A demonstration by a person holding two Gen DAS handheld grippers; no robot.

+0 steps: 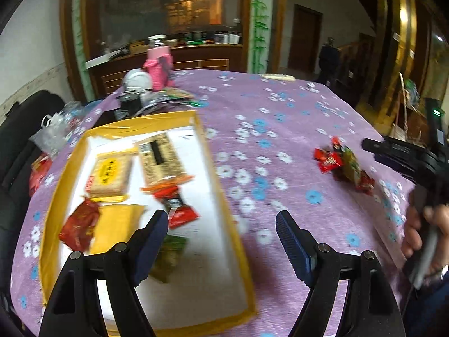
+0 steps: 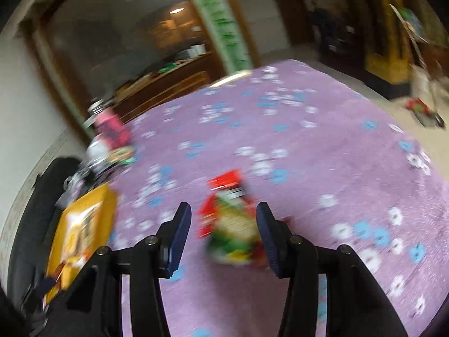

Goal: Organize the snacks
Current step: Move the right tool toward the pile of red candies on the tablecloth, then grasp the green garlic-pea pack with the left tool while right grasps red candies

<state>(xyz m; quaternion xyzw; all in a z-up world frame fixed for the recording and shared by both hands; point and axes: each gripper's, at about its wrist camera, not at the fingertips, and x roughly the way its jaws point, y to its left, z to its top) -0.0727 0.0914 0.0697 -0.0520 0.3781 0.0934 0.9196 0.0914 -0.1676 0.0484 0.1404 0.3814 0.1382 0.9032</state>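
**Reaching for the loose snacks on the table**

In the right wrist view our right hand-held gripper (image 2: 223, 236) has its jaws partly open, with nothing pressed between them. The pile of snack packets (image 2: 233, 224), red, green and yellow, shows just beyond the fingertips, near the middle of the frame. The picture is blurred, so we cannot tell if a pad already touches a wrapper; we judge it does not.

In the left wrist view our left hand-held gripper (image 1: 222, 226) stands wide and empty, low in the frame, above the right edge of the yellow box (image 1: 221, 196). The box fills the left half of that frame and already keeps several packets, among them a beige biscuit pack (image 1: 161, 158). The same pile lies on the purple flowered table (image 1: 280, 129) at the right, well apart from the box.

To do this step well, we think the right hand should slow down, bring one finger on each side of a single packet, go low to the cloth, and close only when the wrapper is between the pads. Thin wrappers slip easily, so a grip at the thick middle seems safer than at a sealed edge.
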